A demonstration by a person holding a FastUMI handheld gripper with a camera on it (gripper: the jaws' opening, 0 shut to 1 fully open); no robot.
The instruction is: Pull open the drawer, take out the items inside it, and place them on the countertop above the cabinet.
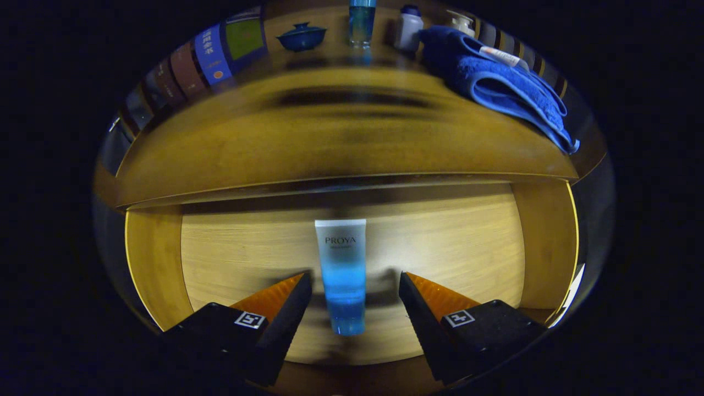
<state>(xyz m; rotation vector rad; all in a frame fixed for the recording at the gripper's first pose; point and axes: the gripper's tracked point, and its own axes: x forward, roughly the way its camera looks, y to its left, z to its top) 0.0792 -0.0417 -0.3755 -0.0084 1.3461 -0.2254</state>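
Note:
The wooden drawer (154, 258) stands pulled open below the countertop (308, 143). On its floor lies a white-to-blue cosmetic tube (342, 275), its blue cap end pointing toward me. My gripper (355, 283) hovers over the drawer, open, with the tube's lower half lying between the two black-and-orange fingers (286, 300) and clear gaps on both sides. Neither finger touches the tube.
On the countertop rest a folded blue towel (495, 82) at the right, a dark blue lidded bowl (301, 36), a blue bottle (361, 22), a white bottle (410, 27) and a pump bottle (461, 22) along the back. Books (192, 63) stand at the back left.

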